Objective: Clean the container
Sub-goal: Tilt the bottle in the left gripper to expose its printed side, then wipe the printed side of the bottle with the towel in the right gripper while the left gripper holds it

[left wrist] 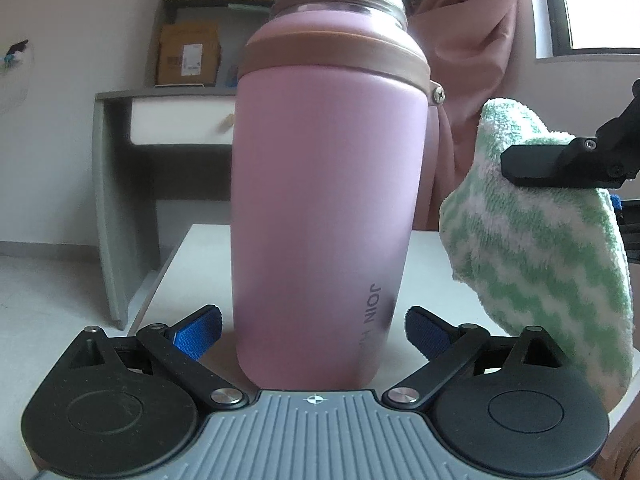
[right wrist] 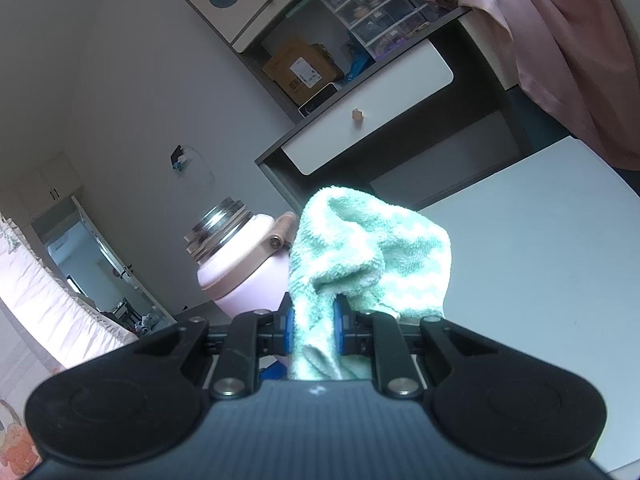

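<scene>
A pink lidless bottle [left wrist: 320,200] with a steel threaded neck stands upright on the white table [left wrist: 192,264]. My left gripper [left wrist: 314,332] straddles its base; the blue pads [left wrist: 196,332] sit just off each side, with a thin gap, so it is open. To the bottle's right hangs a green-and-white towel cloth [left wrist: 540,260], pinched by my right gripper, whose black finger [left wrist: 536,164] shows there. In the right wrist view the right gripper [right wrist: 314,320] is shut on the cloth [right wrist: 360,248], and the bottle [right wrist: 240,264] stands just left of it, apart from the cloth.
A grey desk with a white drawer [left wrist: 176,120] stands behind the table, with a cardboard box [left wrist: 188,56] on its shelf. Pink fabric [left wrist: 472,40] hangs at the back right beside a window [left wrist: 600,0]. The table's left edge drops to the floor.
</scene>
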The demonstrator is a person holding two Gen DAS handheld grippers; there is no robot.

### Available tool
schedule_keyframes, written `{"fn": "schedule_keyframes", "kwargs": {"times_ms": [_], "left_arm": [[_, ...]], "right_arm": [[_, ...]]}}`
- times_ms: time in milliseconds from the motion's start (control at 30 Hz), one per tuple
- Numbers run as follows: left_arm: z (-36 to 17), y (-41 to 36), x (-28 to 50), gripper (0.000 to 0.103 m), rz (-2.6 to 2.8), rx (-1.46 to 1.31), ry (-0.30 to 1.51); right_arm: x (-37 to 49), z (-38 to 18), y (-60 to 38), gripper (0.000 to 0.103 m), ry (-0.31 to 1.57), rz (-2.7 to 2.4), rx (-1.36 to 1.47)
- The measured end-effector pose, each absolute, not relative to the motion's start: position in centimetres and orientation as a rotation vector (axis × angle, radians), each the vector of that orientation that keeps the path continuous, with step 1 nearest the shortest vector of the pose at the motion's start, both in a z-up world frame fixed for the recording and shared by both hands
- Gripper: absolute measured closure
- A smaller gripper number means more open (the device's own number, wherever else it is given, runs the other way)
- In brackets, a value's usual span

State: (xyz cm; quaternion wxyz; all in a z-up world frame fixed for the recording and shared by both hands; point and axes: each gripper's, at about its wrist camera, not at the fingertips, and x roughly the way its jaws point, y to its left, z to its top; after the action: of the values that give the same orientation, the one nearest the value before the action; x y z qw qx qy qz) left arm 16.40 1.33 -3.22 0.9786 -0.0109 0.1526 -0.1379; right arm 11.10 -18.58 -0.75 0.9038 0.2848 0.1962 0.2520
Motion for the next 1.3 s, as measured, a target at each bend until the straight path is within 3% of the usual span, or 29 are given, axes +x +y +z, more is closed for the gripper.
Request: {"fn": "schedule_keyframes", "kwargs": {"times_ms": [33,67,600,900,1300], "left_arm": [[-3.2,1.2,16.6,0.017,-0.269,-0.014,0.314],[-3.2,1.1,16.7,0.02,-0.261,-0.006,0.321],[-2.8,1.7,17.5,0.02,-0.262,-0.001,0.318],[-2.9,1.4,17.6,0.02,-0.26,-0.001,0.317],[-3.1,2.2,17.8,0.02,-0.264,-0.003,0.316]], "right_arm": [[11.1,-0.8,-18.6,0.086,0.405,0.521,0.587],[11.1,-0.8,-18.5,0.086,0.405,0.522,0.586],[10.6,-1.8,-18.0,0.086,0.467,0.539,0.55],[10.5,0.9,-15.5,0.085,0.422,0.663,0.478],[13.4,-0.5,-12.7,0.086,0.539,0.772,0.495]]}}
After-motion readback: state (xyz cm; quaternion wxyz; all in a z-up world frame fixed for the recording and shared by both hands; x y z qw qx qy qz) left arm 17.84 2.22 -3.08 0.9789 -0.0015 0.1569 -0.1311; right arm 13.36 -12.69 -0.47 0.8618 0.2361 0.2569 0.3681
